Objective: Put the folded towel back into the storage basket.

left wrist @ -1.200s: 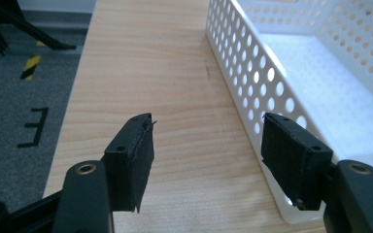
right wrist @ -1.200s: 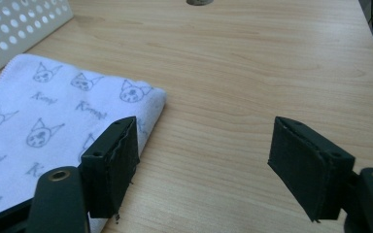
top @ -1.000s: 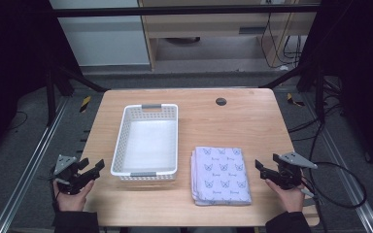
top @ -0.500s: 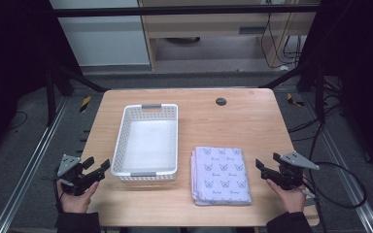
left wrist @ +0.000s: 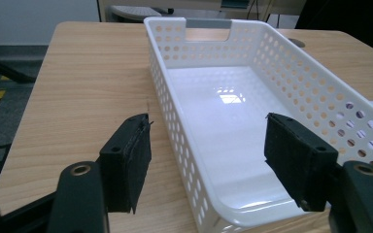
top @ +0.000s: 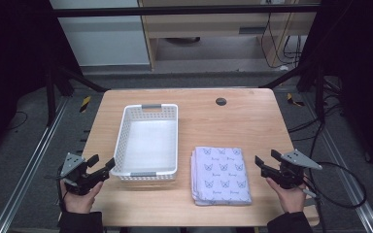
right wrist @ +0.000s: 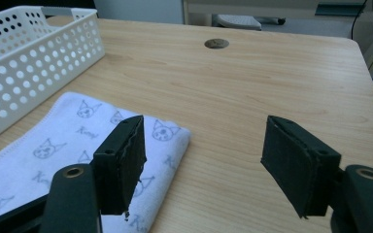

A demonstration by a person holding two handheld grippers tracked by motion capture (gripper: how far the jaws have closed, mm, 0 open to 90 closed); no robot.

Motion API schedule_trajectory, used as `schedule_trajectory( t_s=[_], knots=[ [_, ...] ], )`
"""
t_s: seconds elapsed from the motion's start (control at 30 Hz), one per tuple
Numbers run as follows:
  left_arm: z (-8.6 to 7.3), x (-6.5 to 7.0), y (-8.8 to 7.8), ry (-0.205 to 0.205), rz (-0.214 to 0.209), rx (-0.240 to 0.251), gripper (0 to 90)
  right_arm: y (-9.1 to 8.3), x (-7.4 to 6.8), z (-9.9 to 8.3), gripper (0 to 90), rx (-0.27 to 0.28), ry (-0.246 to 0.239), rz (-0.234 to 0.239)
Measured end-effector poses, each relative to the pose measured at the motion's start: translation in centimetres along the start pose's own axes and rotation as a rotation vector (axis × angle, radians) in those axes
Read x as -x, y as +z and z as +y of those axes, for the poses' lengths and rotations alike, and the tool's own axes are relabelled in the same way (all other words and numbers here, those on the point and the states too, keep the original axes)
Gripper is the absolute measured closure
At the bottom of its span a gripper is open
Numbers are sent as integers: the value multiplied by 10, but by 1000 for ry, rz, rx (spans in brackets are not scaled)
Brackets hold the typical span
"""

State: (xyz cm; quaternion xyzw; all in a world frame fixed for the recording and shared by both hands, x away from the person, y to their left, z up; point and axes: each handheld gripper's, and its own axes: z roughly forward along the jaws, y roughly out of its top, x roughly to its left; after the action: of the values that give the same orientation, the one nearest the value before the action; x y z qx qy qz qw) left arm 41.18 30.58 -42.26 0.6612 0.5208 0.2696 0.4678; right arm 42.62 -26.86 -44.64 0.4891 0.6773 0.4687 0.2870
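High view: both grippers, left [top: 102, 169] and right [top: 266, 164], rest wide open and empty at the bench's [top: 252, 121] near corners; folded cat-print cloth [top: 221, 174] lies beside the empty white basket [top: 126, 136], likely awaiting pickup
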Motion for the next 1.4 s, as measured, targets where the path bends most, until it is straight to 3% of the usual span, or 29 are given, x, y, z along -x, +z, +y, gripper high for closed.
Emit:
schedule_trajectory(
  t_s=[0.33, 0.87, 1.4],
  knots=[
    [7, 15, 2, 32, -32, -3, 329, -3, -10, 11, 330, 13, -17, 23],
    [17, 38, 4, 74, -69, 12, 339, -7, -10, 32, 364, 40, -9, 33],
    [24, 57, 9, 99, -98, 9, 338, -3, -13, 51, 399, 50, -34, 44]
  ],
)
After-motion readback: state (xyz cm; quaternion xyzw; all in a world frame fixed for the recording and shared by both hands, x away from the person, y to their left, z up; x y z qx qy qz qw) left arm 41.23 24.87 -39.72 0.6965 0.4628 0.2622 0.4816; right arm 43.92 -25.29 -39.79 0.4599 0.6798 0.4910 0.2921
